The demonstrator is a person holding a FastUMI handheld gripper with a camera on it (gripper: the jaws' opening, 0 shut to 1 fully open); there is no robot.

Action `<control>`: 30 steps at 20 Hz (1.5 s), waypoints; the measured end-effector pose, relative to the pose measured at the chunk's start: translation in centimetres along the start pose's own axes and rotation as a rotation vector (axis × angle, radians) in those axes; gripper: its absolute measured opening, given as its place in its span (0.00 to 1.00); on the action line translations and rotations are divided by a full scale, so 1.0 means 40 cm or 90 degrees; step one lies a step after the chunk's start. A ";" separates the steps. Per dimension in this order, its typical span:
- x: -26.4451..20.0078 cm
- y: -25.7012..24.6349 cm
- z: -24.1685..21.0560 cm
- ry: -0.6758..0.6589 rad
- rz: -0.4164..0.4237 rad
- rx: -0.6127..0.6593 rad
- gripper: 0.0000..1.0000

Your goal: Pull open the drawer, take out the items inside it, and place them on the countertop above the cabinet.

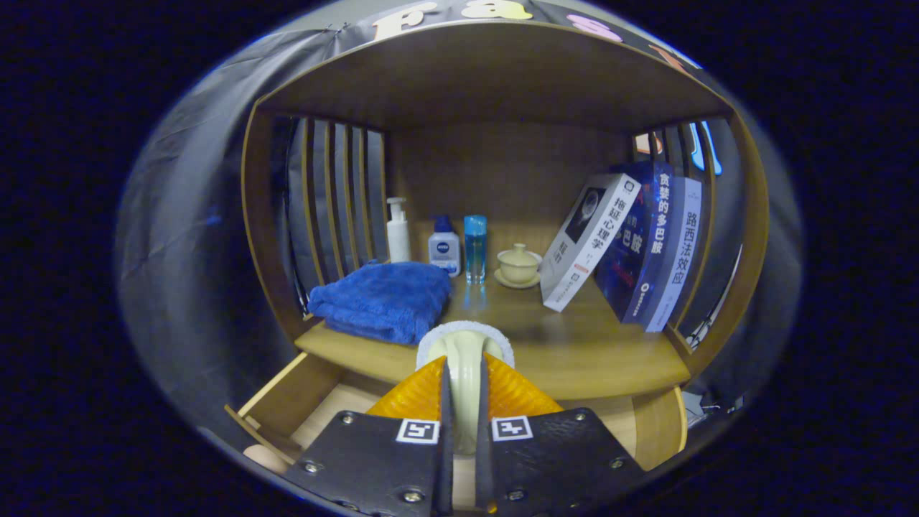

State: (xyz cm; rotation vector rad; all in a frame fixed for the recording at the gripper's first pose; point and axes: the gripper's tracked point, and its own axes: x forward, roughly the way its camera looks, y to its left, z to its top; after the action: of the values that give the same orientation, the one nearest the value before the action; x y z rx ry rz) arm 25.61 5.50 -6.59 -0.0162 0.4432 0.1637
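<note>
Both fingers [431,402] of the gripper [464,391] are pressing on the pale handle of a brush [465,352], which is standing up between them with its white fluffy head at the front edge of the countertop [574,352]. Below and behind the fingers the drawer [287,402] is hanging open, its wooden floor and left wall showing beneath the countertop's front edge. On the countertop a folded blue towel [384,298] is lying at the left front corner, just beyond the brush. Behind it, along the back edge, a white pump bottle [397,233], a squat white bottle [445,248] with a blue cap and a tall blue bottle [474,248] are standing in a row, with a cream lidded cup [518,264] on a saucer just beside them. Three books [632,244] are leaning against the slatted right side of the cabinet [502,79].
</note>
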 end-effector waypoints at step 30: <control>0.281 -0.100 0.025 -0.022 -0.129 0.096 0.16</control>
State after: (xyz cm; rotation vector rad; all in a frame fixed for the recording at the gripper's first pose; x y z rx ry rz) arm 36.69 3.33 -10.57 0.0886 0.4163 -0.0693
